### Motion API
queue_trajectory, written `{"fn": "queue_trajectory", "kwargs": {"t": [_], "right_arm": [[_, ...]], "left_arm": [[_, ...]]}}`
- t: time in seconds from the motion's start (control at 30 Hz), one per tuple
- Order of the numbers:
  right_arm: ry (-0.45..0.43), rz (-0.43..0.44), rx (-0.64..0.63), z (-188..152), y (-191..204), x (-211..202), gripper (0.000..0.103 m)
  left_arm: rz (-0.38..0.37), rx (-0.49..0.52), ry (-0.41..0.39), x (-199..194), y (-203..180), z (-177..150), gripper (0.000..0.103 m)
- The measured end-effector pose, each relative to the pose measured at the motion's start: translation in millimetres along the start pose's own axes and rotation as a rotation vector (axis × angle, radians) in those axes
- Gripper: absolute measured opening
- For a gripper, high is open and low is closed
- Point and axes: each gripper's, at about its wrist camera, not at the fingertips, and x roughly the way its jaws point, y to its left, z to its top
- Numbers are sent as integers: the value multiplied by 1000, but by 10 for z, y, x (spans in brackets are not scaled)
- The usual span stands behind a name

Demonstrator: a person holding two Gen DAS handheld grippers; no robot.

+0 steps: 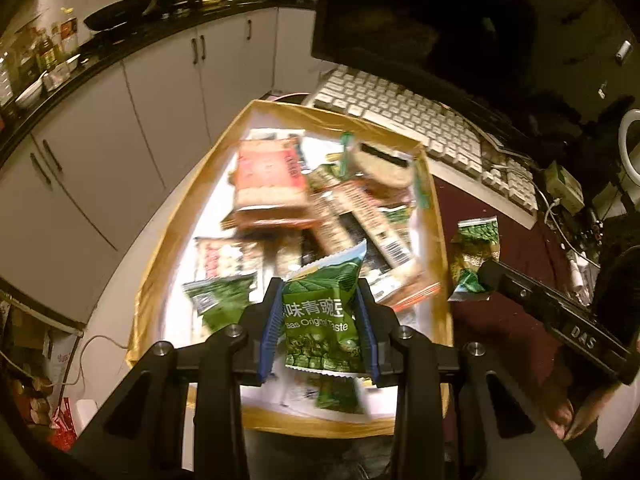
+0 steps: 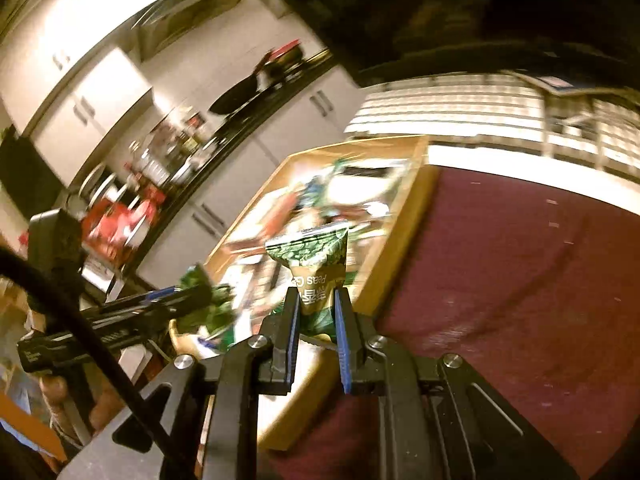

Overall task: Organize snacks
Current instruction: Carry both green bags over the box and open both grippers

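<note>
My left gripper (image 1: 320,285) is shut on a green pea packet (image 1: 320,320), held upright over the near end of a gold-rimmed box (image 1: 160,264). Several snack packets lie jumbled in that box, among them a red one (image 1: 266,168). My right gripper (image 2: 316,294) is shut on a second green pea packet (image 2: 316,256), above the box's right rim (image 2: 404,224). In the left wrist view the right gripper (image 1: 486,271) and its packet (image 1: 476,248) hang over the maroon cloth. The right wrist view shows the left gripper (image 2: 204,292) with its green packet (image 2: 216,308), blurred.
A white keyboard (image 1: 400,116) and a dark monitor (image 1: 400,12) stand behind the box. Maroon cloth (image 2: 520,280) covers the table to the right of it. Cables and small items (image 1: 564,188) lie at the far right. A kitchen counter with pans (image 1: 120,16) and white cabinets is to the left.
</note>
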Motion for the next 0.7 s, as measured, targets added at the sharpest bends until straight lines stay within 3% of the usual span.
{"fn": "queue_trajectory", "kwargs": {"t": [0.37,0.6,0.63,0.7], "right_arm": [[53,-205,-48,349,14,404,12],[60,-219,-54,402,31,576,15],[61,-206,-46,401,29,554,16],[47,-190,-38,369,24,447,34]], "left_arm": [[-37,-33,1,172,175,14,37],[21,-11,9,423,139,116,40],[33,-6,12,458,138,111,43],[40,-6,22,491,144,79,58]]}}
